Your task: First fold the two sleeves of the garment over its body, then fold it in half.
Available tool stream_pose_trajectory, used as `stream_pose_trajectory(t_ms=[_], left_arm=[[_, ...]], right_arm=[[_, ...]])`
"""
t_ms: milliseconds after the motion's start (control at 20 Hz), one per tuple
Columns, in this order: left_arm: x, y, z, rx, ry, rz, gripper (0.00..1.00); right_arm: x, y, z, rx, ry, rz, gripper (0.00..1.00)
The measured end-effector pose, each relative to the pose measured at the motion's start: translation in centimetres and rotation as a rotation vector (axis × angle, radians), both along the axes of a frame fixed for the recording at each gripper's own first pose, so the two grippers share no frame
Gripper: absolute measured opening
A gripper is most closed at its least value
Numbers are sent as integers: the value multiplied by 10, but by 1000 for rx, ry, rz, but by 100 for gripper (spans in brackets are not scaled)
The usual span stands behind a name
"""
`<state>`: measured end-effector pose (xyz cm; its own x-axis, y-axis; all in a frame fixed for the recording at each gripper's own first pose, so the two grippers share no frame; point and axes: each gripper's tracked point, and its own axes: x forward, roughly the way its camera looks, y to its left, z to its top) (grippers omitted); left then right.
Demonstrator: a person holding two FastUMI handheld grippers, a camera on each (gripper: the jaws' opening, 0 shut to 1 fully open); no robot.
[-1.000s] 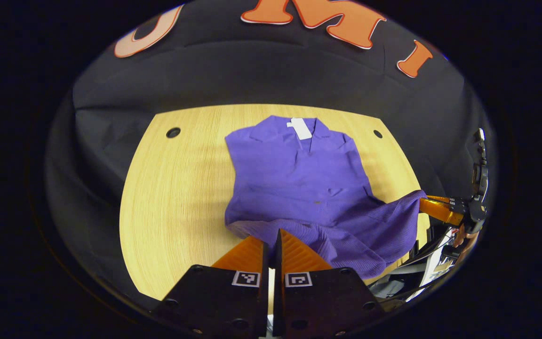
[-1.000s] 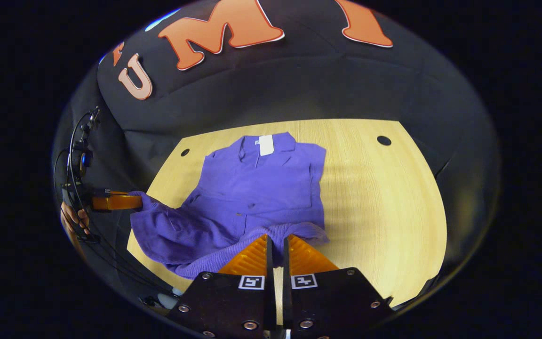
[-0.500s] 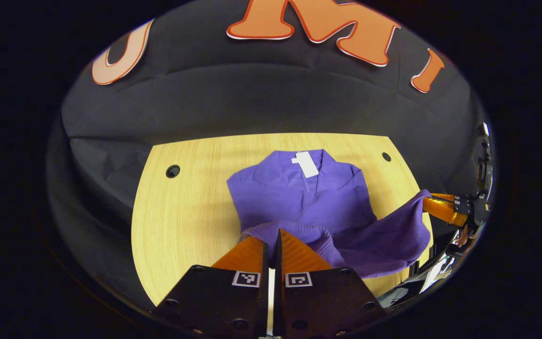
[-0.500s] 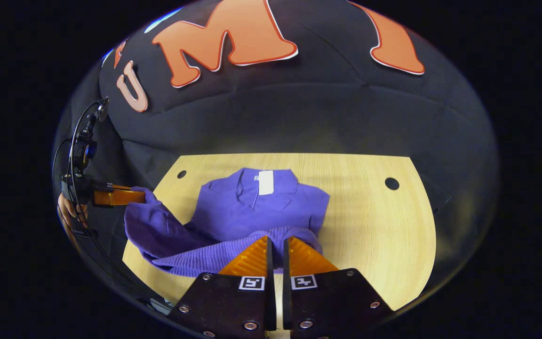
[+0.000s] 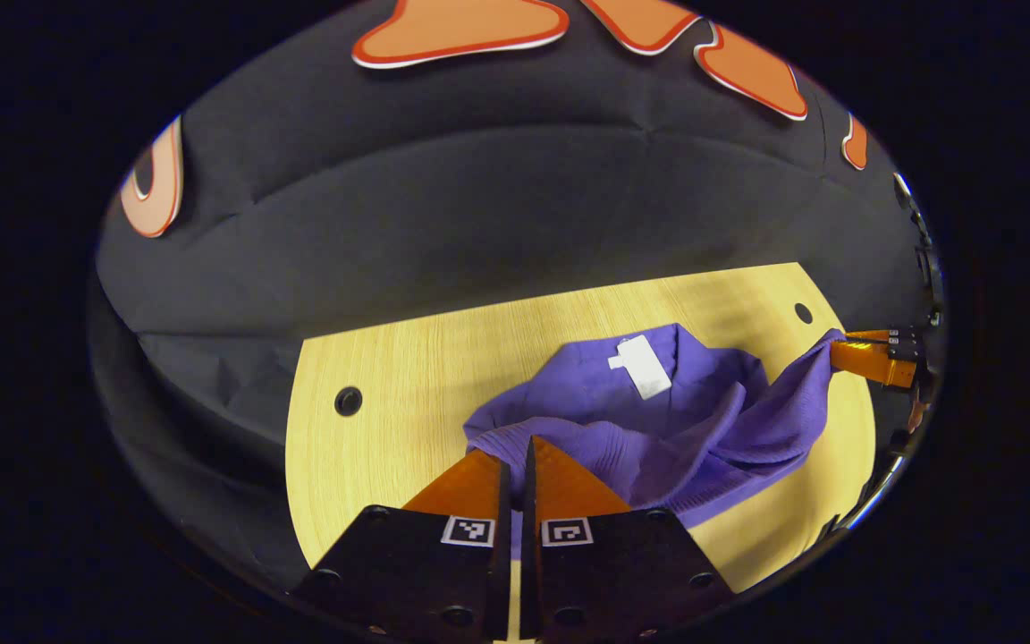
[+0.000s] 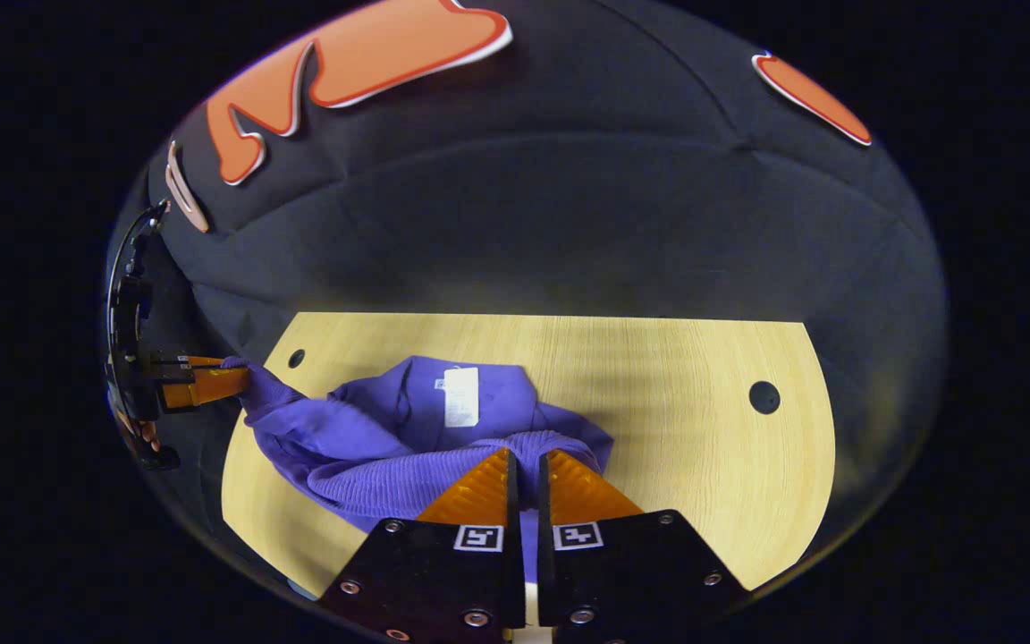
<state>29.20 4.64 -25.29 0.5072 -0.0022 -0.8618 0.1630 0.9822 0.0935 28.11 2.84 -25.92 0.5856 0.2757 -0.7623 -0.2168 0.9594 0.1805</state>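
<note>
Both my claws are clamped on the hem of the purple garment point(image 5: 658, 420), one at each bottom corner, and I'm carrying that edge toward the collar. My left claw point(image 5: 515, 465) has its fingers pressed together with the ribbed hem pinched between them. My right claw point(image 6: 526, 474) is the same, squeezed tight on its corner of the hem. In the left gripper view I can see the right claw out at the far edge, the fabric stretched taut between the two.

The garment lies on the wooden worktop point(image 5: 372, 447), its collar end flat with the white tag point(image 6: 460, 396) facing up. The lifted half sags in a loose swag between my claws, so this is the fold-in-half step, and I'd say it's well under way. The sleeves look tucked in, though the bunched cloth hides them.

Next I reckon I need to bring both corners forward evenly, lay the hem just over the shoulders, lower it and let go together. Uneven hands would leave a skewed, wrinkled fold.
</note>
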Motion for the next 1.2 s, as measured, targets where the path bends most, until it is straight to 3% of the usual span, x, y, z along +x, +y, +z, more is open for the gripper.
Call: stream_pose_trajectory(t_ms=[250, 350, 400, 450, 500, 750, 800, 850, 900, 950, 1000, 1200], left_arm=[[36, 6, -14, 38, -124, 32, 14], [53, 16, -4, 93, -214, 46, 23], [63, 23, 9, 120, -272, 49, 28], [69, 22, 21, 126, -319, 44, 33], [73, 21, 30, 130, -346, 38, 34], [53, 31, 76, 106, -473, 103, 45], [48, 31, 85, 86, -498, 121, 48], [41, 31, 95, 58, -526, 137, 59], [36, 30, 106, 31, -549, 146, 72], [28, 30, 121, 6, -583, 155, 84], [23, 29, 131, -11, -608, 161, 97], [-15, 27, 176, -62, -702, 161, 99]], right_arm=[[36, -4, -12, -46, -82, -14, 15], [49, -13, -6, -78, -135, -30, 25], [51, -16, -3, -85, -149, -39, 38], [50, -15, -2, -90, -152, -42, 33], [48, -17, 0, -95, -152, -43, 36], [37, -38, 33, -151, -246, -50, 46], [33, -41, 44, -153, -273, -57, 52], [29, -41, 54, -154, -300, -61, 65], [24, -42, 66, -157, -335, -68, 56], [19, -41, 78, -161, -364, -70, 61], [12, -41, 89, -167, -389, -71, 80], [-20, -38, 136, -177, -501, -85, 93]])
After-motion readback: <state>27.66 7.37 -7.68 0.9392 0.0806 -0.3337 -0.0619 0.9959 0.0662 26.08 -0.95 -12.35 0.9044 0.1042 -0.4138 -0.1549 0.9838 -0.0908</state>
